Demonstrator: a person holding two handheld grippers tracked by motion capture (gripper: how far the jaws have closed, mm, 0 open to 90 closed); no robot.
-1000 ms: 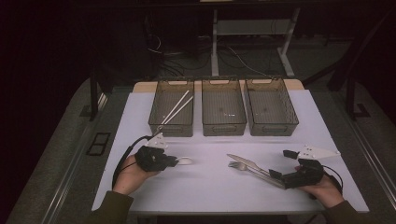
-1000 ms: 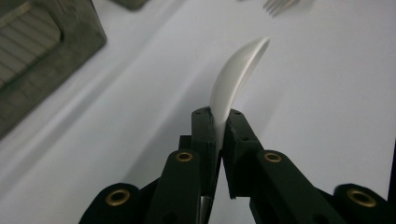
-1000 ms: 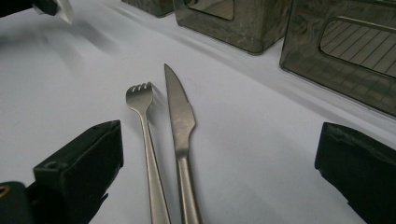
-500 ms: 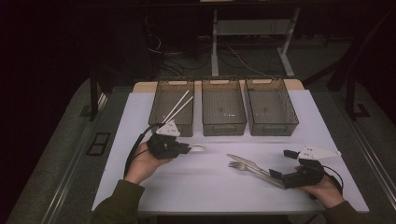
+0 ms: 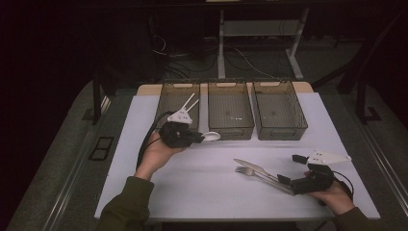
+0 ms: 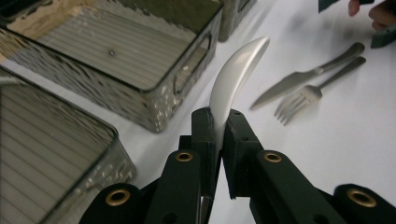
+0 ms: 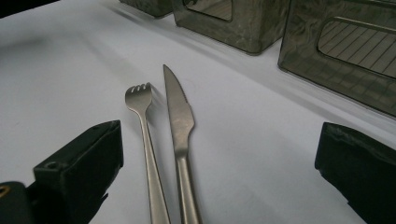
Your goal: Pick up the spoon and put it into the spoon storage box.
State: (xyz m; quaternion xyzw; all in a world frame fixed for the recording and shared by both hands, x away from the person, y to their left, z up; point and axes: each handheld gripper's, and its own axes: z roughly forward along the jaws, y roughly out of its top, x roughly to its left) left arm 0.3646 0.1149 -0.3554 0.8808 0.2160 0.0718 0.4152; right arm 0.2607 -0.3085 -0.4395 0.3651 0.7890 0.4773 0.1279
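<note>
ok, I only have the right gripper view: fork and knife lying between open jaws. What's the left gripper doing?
Observer: The left gripper is shut on a white spoon, bowl end sticking out.
Operator: Where is it relative to the bins?
Observer: In the high view it is just in front of the left bin, spoon bowl toward the middle bin.
Operator: Anything in the bins?
Observer: Pale thin sticks lie in the left bin; the middle and right bin look empty.

White spoon [image 6: 236,74] clamped edge-up, near trays
</note>
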